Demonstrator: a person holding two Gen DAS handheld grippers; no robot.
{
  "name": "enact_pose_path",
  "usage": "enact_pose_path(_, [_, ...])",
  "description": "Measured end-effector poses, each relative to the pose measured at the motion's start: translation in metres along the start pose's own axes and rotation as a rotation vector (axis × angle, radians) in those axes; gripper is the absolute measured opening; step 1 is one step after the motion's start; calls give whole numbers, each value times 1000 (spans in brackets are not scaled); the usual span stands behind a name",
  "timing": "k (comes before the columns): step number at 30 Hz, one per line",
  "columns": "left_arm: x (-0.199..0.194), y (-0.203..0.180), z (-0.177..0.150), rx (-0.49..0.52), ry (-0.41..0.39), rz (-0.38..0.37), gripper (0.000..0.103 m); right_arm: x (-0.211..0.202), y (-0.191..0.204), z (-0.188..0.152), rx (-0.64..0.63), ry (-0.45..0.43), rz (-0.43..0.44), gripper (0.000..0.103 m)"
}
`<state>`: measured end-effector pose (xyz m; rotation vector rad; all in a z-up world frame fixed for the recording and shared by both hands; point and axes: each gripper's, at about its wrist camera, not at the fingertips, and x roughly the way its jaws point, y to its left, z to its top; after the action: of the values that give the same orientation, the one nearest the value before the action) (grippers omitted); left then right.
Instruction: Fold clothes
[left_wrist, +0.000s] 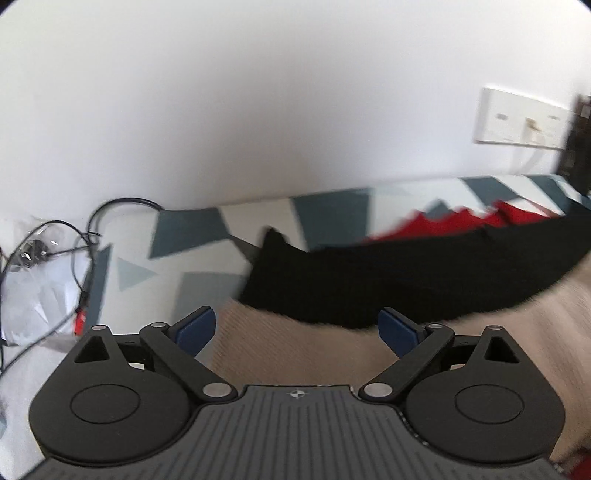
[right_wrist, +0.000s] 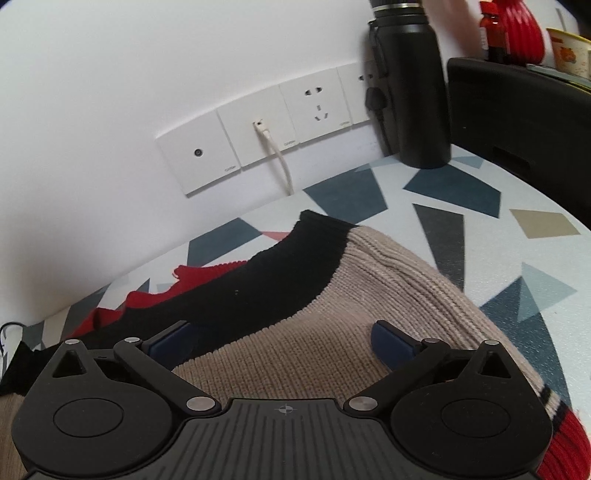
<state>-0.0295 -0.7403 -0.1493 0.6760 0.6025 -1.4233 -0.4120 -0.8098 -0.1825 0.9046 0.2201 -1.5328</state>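
Left wrist view showed the left gripper (left_wrist: 297, 328) with its jaws spread wide and nothing between the 2 blue pads (left_wrist: 194, 330), poised over the sweater (left_wrist: 303, 350). That picture was somewhat blurred. The sweater lay on the table (left_wrist: 192, 236), whose cover bore grey and blue triangles on white. Its beige knit filled the space just ahead of the pads, a black band (left_wrist: 369, 273) crossed beyond that, and a red part (left_wrist: 443, 219) showed along the far edge. Black cables (left_wrist: 74, 240) lay at the table's left end, against the wall (left_wrist: 258, 110). A socket plate (left_wrist: 524, 118) sat on the wall at the right.

Right wrist view showed the right gripper (right_wrist: 286, 341) likewise fully open, empty, above the same sweater. Whether its pads touched the knit could not be told. The black band ran diagonally from the left pad toward a far corner, with red trim at the left and a red cuff (right_wrist: 569, 443) at the lower right. Behind the table, 4 wall plates stood in a row, a white cord (right_wrist: 277, 158) plugged into the 2nd. A black bottle (right_wrist: 413, 92) stood on the table by the wall, beside a black case (right_wrist: 517, 122).
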Motion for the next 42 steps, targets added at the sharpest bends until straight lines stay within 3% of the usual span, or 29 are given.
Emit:
enact_pose_path(5, [-12,-28,-12,-74,93,-105,102,-8,-14,5,120,9,1,102])
enact_pose_path(9, [-14,-52,-27,-123,120,-156,102,-20,-9,8,74,21,-22,102])
enact_pose_path(13, [-7,-63,-38,-126,153,-138,103,-27,5,3,-110,71,-64,102])
enact_pose_path(19, [3,-81,-45,-35,163,-44,103,-11,13,-24,-308,159,-141,102])
enact_pose_path(21, [3,-83,-45,-33,166,-32,103,-9,16,-33,-360,126,-149,102])
enact_pose_path(26, [2,-80,-48,-46,157,-37,103,-1,13,-39,-353,93,-112,102])
enact_pose_path(38, [0,-83,-52,-53,140,-26,103,-7,11,-59,-386,-33,-116,102])
enact_pose_path(42, [0,-84,-52,-50,147,-26,103,-7,10,-59,-394,-35,-104,102])
